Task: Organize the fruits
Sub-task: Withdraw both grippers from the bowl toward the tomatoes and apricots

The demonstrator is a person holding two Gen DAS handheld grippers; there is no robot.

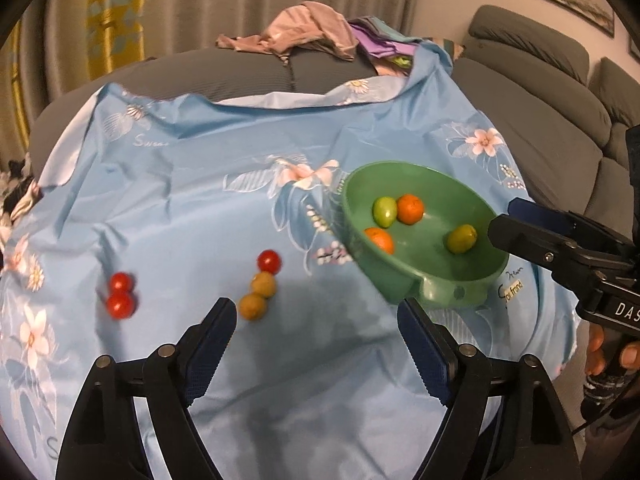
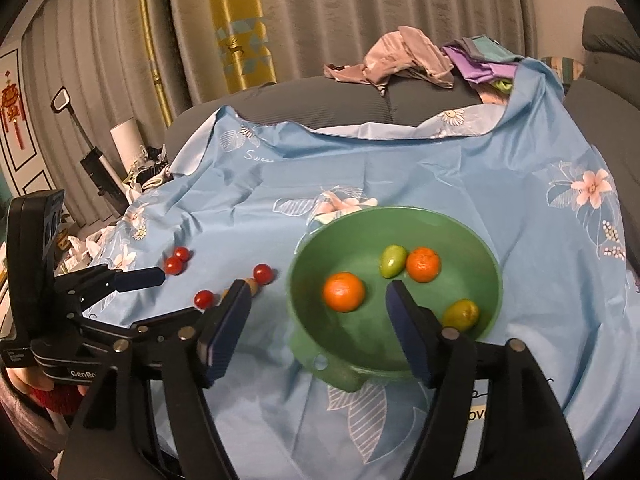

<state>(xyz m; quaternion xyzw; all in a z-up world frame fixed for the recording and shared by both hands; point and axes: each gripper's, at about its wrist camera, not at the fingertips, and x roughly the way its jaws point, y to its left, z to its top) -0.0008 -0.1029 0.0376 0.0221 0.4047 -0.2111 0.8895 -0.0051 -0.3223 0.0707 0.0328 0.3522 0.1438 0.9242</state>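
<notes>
Fruits sat partly in a green bowl (image 2: 394,280) and partly loose on a blue flowered cloth (image 1: 200,200). Inside the bowl: two oranges, one near the front-left wall (image 2: 344,291), one further back (image 2: 423,264), a green fruit (image 2: 392,261) touching the back orange, and a yellow-green fruit (image 2: 461,314) by the right wall. Loose on the cloth, left of the bowl: two red tomatoes touching each other (image 1: 120,295), another red tomato (image 1: 269,261) just above two brownish-yellow fruits (image 1: 258,296) in a short line. In the right wrist view a fourth tomato (image 2: 204,299) showed near them.

Left claw (image 1: 316,344) was wide, holding nothing, hovering over bare cloth between the loose fruits and the bowl's handle tab (image 1: 456,292). Right claw (image 2: 318,308) was also wide, holding nothing, poised over the bowl's front-left rim. Crumpled clothes (image 1: 308,28) lay on the grey sofa (image 1: 540,92) behind.
</notes>
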